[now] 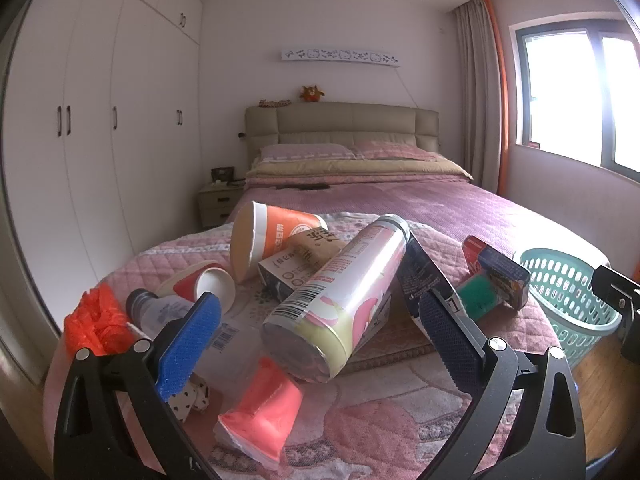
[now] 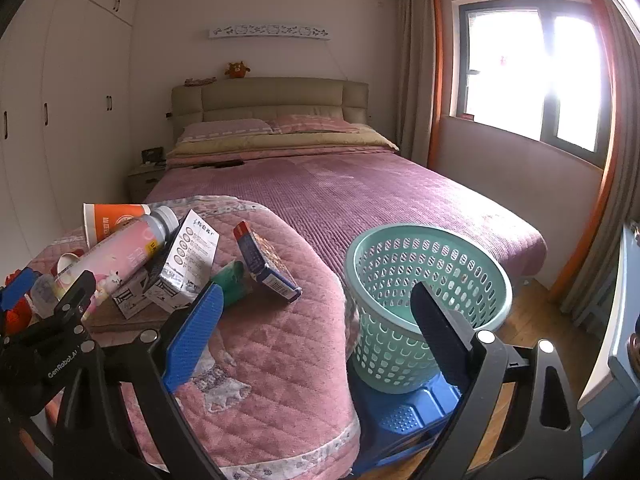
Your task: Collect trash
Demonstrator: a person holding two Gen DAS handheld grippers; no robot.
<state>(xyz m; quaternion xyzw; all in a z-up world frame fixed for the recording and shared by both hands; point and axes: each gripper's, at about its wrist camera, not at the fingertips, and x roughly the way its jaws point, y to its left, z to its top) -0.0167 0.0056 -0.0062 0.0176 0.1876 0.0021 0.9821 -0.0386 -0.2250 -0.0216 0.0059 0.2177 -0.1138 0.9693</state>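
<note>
Black fingers (image 1: 188, 336), blue textured pads (image 2: 196, 332)

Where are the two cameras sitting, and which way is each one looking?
Left wrist view: sits on the left gripper, looking toward the headboard over the pile of trash, with the pink bottle just ahead; its open blue fingers show.
Right wrist view: sits on the right gripper, further right, facing the green basket on the blue stool; its open fingers show, plus the left gripper at the edge.
Both share: bed, bottle, orange cup, basket, window.
</note>
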